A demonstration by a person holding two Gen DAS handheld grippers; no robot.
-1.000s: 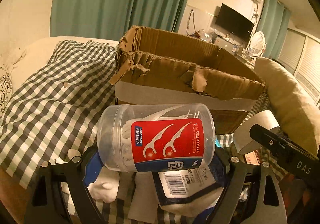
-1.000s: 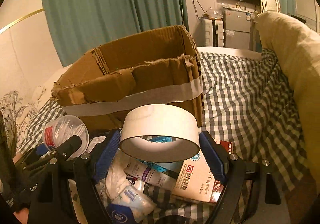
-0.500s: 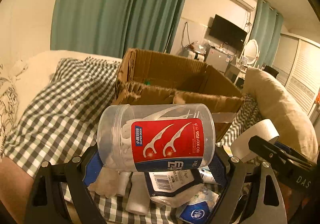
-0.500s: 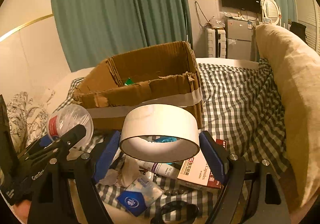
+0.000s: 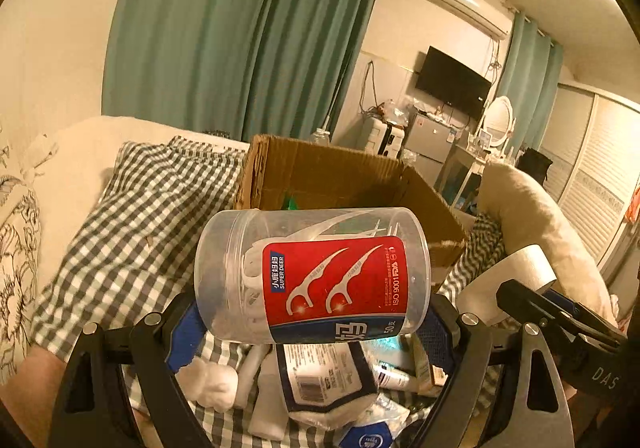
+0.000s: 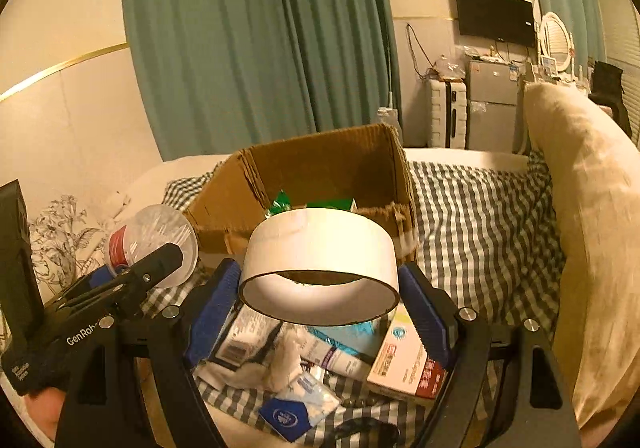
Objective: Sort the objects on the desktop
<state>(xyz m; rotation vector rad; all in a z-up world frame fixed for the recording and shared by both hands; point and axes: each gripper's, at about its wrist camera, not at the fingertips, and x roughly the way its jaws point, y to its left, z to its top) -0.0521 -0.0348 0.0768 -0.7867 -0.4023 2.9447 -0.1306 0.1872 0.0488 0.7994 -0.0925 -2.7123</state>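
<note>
1. Floss-pick jar – a clear plastic cylinder with a red label – lies sideways between the blue pads of the left gripper, clamped at both ends and held above the clutter.
2. Tape roll, white and wide, sits gripped across its width between the blue pads of the right gripper, its hollow facing down and towards the camera.
3. Cardboard box stands open-topped just beyond both held things; its near edge is torn and ragged, and green packets show inside. The space above its rim is open.
4. Checked cloth spreads around the box, bare to its right up to a beige cushion that walls off that side.
5. Below the grippers lies a crowded heap – a capsule box, a tube, a blue-and-white sachet, cotton wads.
6. In the right wrist view the left gripper and its jar are just beside the tape roll, apart from it.
</note>
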